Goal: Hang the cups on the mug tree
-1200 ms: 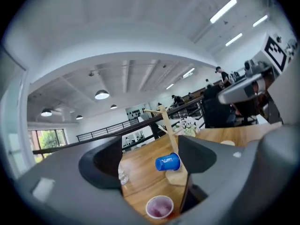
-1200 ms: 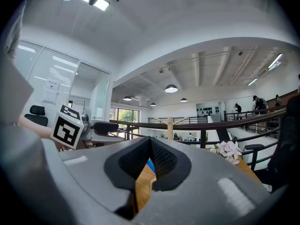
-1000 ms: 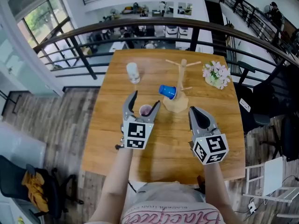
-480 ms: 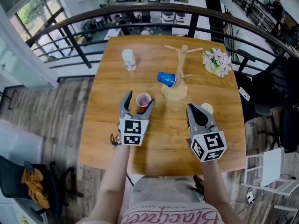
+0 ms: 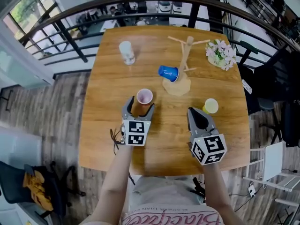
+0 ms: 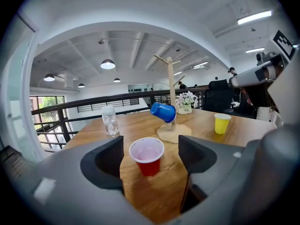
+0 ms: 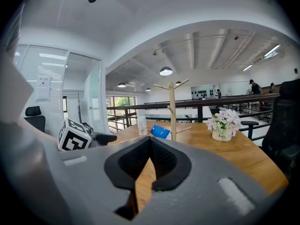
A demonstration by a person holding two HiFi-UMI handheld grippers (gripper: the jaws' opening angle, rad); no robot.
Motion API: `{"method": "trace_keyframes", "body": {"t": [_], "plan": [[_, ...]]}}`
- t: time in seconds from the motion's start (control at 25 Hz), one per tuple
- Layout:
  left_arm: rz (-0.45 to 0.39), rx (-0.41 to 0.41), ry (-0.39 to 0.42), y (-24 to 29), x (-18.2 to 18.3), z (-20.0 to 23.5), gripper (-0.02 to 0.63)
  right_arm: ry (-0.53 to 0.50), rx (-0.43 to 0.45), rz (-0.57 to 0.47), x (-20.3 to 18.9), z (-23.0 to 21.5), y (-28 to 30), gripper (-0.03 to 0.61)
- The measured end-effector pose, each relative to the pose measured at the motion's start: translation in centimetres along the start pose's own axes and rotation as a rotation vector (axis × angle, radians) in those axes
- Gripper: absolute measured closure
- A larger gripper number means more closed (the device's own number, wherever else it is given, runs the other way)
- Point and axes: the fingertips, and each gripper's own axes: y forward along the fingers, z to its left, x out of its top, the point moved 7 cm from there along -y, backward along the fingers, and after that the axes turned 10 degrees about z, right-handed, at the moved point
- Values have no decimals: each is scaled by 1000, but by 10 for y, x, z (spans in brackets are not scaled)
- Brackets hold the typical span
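Over the table (image 5: pixel 105 125), left claw (image 5: pixel 139 106) has dropped around the red cup (image 5: pixel 144 97).

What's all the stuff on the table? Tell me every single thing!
table: one, brown wood, under everything
mug tree: one, pale wood, far middle of table
blue cup: one, blue, tilted on the mug tree
red cup: one, red, upright between the jaws of the left gripper
yellow cup: one, yellow, near right
clear glass: one, see-through, far left
flower pot: one, white, pink flowers, far right
left gripper: one, grey, open
right gripper: one, grey, shut, empty
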Motion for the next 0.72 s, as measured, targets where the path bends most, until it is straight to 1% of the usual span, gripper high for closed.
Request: {"method": "trace_keyframes", "body": {"t": [0.24, 0.4, 0.6, 0.72], "plan": [[62, 12, -39, 22, -24, 8, 236, 13, -23, 40, -9, -2, 10, 577], [93, -7, -39, 35, -35, 7, 242, 22, -38, 64, -14, -5, 15, 575], [110, -16, -50, 51, -41, 6, 270, 35, -41, 93, -23, -8, 23, 577], [110, -15, -53, 58, -42, 5, 270, 33, -41, 109, -27, -8, 25, 577]]}}
